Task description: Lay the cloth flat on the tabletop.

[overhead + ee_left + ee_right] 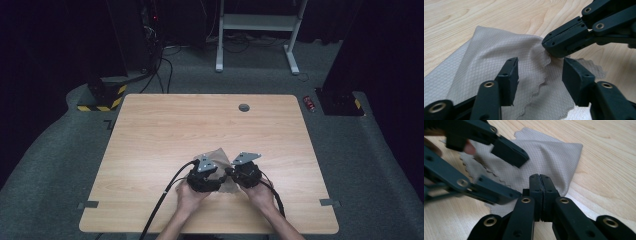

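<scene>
The right claw [540, 181] had its jaws pressed together on the scalloped edge of the beige cloth [499, 50], pinning that edge, it seemed, so it could be lifted or folded. Just beside it the left claw [540, 72] stood half open over the same edge — gripping nothing. The cloth — thin, diamond-woven — lay rumpled on the pale wood-grain desk [150, 130], near its front edge.

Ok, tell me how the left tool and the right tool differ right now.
The left tool has its jaws apart, while the right tool has its jaws pressed together. The left tool's jaws stand over the beige cloth with nothing pinched; the right tool is clamped at the cloth's scalloped edge, seemingly gripping it. Both are black, hand-held, and meet low over the same cloth on the wooden table.
</scene>
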Demonstrator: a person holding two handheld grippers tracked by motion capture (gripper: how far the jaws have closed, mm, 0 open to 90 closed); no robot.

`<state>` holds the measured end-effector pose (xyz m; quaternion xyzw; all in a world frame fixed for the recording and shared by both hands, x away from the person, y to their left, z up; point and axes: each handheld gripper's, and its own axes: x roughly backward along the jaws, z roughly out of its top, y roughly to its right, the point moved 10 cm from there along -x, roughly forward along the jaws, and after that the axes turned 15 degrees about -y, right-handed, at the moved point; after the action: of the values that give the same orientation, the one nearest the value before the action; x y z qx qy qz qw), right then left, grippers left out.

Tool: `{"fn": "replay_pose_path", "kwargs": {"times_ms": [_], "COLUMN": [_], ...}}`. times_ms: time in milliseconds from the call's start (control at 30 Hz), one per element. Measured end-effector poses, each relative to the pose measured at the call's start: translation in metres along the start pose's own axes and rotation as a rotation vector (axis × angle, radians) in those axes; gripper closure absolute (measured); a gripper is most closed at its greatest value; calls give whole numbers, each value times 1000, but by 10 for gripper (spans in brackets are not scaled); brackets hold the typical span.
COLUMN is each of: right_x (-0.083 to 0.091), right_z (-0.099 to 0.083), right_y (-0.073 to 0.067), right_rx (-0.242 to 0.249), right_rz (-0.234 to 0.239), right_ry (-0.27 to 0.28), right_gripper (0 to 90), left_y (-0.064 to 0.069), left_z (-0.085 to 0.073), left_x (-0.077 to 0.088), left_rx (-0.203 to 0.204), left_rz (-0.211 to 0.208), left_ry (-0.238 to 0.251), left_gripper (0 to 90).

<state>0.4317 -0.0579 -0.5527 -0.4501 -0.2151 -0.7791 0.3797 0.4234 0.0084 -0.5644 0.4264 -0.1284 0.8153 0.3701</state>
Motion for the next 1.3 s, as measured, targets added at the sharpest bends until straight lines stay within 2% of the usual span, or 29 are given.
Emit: {"fn": "replay_pose_path", "kwargs": {"times_ms": [67,133,167,267,300,333,400,433,467,500,533,667,767,867,900,933,1000,1033,1067,1100,1133,1200,1233,1300], "right_x": [1,4,4,4,4,4,5,6,8,8,9,5,0,-4,-4,-4,-2,-1,-1,0,3,5,8,9], "right_z": [1,2,3,2,2,2,1,0,-4,-4,-12,-25,-32,-35,-36,-36,-39,-40,-40,-41,-44,-45,-48,-50], "right_y": [0,-1,-1,-1,-2,-2,-2,-2,-1,-1,0,-3,-6,-7,-6,-6,-2,-1,-1,1,4,6,8,8], "right_rx": [2,-2,3,2,-1,-1,2,-1,-8,-8,-17,-31,-42,-26,-15,-15,-18,-17,-17,-22,-26,-28,-32,-32], "right_rz": [-4,8,5,6,7,7,3,0,-25,-25,-41,-34,-12,-31,-52,-52,-66,-72,-72,-75,-81,-83,-83,-83], "right_ry": [7,15,17,17,18,18,27,33,40,40,39,23,11,-13,-22,-22,-24,-25,-25,-26,-24,-22,-20,-21], "right_gripper": [889,889,889,889,885,885,834,776,694,694,652,609,651,818,884,884,890,891,891,891,891,891,891,891], "left_y": [-1,-1,-1,1,2,2,1,0,-1,-1,-3,-8,-10,-13,-19,-19,-27,-36,-36,-41,-50,-53,-61,-65], "left_z": [0,-1,0,1,3,3,5,6,7,7,8,11,11,13,15,15,16,16,16,15,13,11,6,3], "left_x": [-4,-7,-9,-10,-12,-12,-12,-12,-9,-9,-8,-3,-1,4,10,10,18,27,27,33,41,45,50,52], "left_rx": [-5,-5,-11,-26,-33,-33,-29,-21,-10,-10,-3,23,36,46,61,61,80,101,101,120,132,146,163,169], "left_rz": [1,-5,-11,-20,-25,-25,-23,-29,-33,-33,-36,-44,-43,-41,-36,-36,-23,-3,-3,10,34,40,64,73], "left_ry": [-19,-32,-39,-45,-47,-47,-45,-42,-35,-35,-31,-15,-10,3,21,21,42,62,62,76,88,90,87,81], "left_gripper": [533,614,614,726,806,846,879,887,891,892,893,894,895,895,895,894,895,895,895,895,894,895,895,895]}}
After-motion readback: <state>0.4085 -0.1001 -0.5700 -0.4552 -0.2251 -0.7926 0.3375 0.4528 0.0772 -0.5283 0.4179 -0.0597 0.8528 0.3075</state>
